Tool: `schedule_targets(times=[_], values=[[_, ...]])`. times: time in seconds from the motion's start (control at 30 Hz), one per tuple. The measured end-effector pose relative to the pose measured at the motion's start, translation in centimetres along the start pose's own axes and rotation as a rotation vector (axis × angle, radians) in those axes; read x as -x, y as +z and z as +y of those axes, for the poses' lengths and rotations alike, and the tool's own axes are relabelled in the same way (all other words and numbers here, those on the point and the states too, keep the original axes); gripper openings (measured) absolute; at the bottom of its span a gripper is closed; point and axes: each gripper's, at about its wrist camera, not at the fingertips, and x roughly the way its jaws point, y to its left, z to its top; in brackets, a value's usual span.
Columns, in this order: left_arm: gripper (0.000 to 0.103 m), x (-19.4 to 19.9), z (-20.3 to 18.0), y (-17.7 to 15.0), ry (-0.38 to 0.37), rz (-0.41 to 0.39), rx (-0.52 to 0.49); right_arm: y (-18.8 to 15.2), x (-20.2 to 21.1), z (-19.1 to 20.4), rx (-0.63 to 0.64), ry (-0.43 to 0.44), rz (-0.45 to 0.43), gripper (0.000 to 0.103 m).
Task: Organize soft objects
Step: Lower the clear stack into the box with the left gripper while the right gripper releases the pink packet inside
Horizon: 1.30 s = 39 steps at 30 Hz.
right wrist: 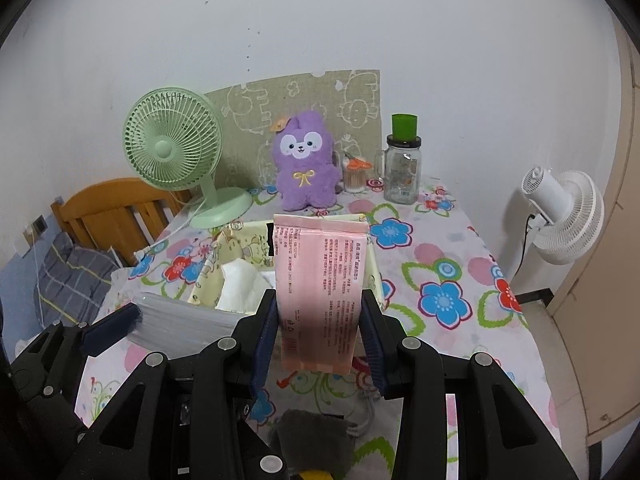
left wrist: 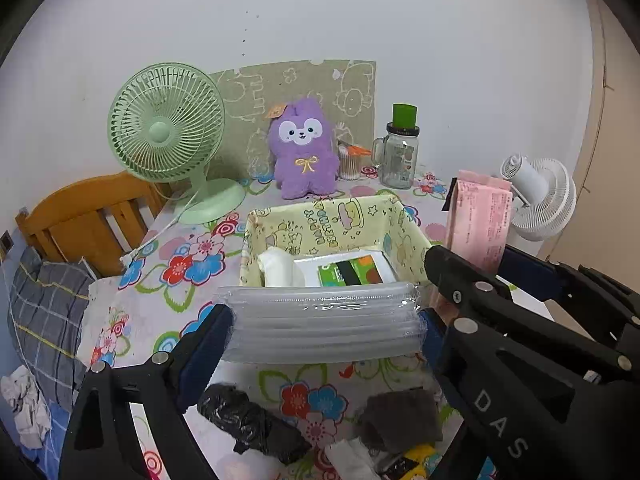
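My left gripper (left wrist: 324, 330) is shut on a clear plastic-wrapped pack (left wrist: 320, 320), its blue pads pressing both ends, just in front of a yellow cartoon-print fabric basket (left wrist: 332, 220). The basket holds a white tissue pack (left wrist: 280, 268) and a green, black and orange pack (left wrist: 352, 272). My right gripper (right wrist: 318, 320) is shut on an upright pink pack (right wrist: 320, 280), held over the basket's (right wrist: 236, 248) right side. The pink pack (left wrist: 480, 224) also shows at the right of the left wrist view. In the right wrist view the clear pack (right wrist: 180, 324) appears at the left.
On the floral tablecloth stand a green fan (left wrist: 164, 128), a purple plush (left wrist: 304, 148), a cotton swab tub (left wrist: 350, 162) and a glass jar (left wrist: 398, 152). A black bag roll (left wrist: 248, 420) and grey cloth (left wrist: 404, 416) lie nearest. A white fan (right wrist: 568, 212) stands off the table's right edge.
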Motion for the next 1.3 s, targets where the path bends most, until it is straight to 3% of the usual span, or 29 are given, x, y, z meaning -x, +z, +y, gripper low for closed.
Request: schedule_targets(times=[0.6, 1.1, 1.2, 1.27, 1.3], values=[[0.093, -3.9, 0.5, 3.7, -0.005, -0.007, -0.009, 3.5, -4.6, -0.4, 0.009, 0.023, 0.010, 0.043], [0.093, -8.5, 1.6, 4.5, -0.022, 0.057, 0.004, 4.2, -9.6, -0.2, 0.020, 0.022, 0.093, 0.044], [0.093, -9.2, 1.9, 4.4, -0.026, 0.070, 0.010, 4.1, -10.6, -0.2, 0.021, 0.004, 0.120, 0.052], [0.093, -9.4, 2.0, 4.3, -0.029, 0.074, 0.013, 4.1, -10.6, -0.2, 0.030, -0.026, 0.111, 0.065], [0.093, -9.5, 2.0, 4.3, -0.033, 0.074, 0.015, 4.1, -10.5, -0.2, 0.042, -0.041, 0.097, 0.067]])
